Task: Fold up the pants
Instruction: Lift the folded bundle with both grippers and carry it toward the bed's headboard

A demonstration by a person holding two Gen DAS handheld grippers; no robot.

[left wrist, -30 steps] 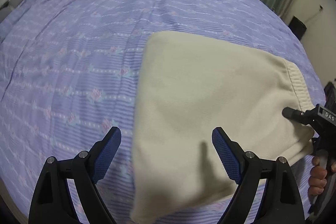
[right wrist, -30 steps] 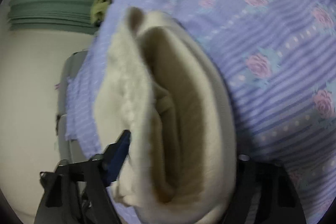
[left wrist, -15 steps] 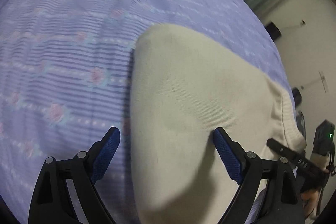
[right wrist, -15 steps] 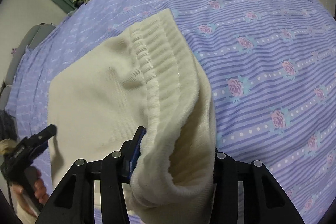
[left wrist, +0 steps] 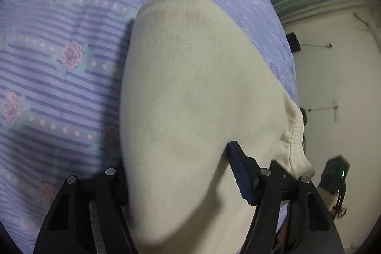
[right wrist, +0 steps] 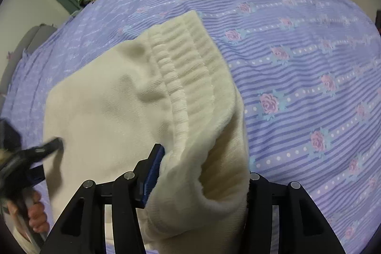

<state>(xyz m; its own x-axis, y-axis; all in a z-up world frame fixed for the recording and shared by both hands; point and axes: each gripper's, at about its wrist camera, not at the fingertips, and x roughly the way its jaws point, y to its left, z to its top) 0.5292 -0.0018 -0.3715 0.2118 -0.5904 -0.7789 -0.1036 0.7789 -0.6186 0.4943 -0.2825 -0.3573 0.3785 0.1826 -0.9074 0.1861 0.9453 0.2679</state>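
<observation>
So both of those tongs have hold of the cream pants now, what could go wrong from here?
Two risks, I think. The right tongs grip only the thick ribbed waistband, which bulges out between the pads, so it might slip free. The left tongs pinch a plain fold of the cream pants, and uneven pulling could skew the fold or drag the striped bedspread into wrinkles.
</observation>
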